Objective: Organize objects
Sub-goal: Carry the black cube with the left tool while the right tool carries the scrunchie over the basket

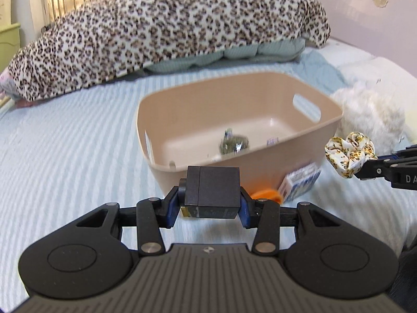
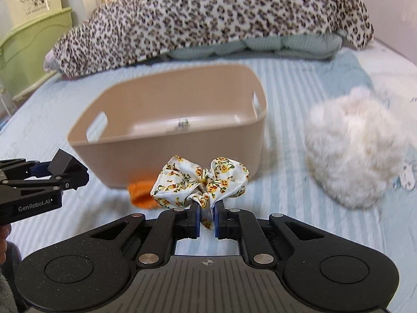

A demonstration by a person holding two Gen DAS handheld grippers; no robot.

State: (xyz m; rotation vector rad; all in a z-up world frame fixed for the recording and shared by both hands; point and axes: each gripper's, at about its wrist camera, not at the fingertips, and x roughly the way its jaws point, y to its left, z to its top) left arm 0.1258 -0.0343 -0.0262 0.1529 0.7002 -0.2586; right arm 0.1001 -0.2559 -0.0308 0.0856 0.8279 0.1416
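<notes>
Left wrist view, beige bin (image 1: 299, 140) holding small items, left fingers (image 1: 172, 203) gripping black box (image 1: 212, 190), right fingers (image 2: 195, 216) pinching scrunchie (image 2: 200, 182)

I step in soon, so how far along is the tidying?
Partway. Done: at least one small item already lies in the tan bin. In hand: the left claw grips a black box; the right claw grips a floral scrunchie. Left: an orange item, a white-blue carton and a white fluffy toy remain on the bed.
</notes>
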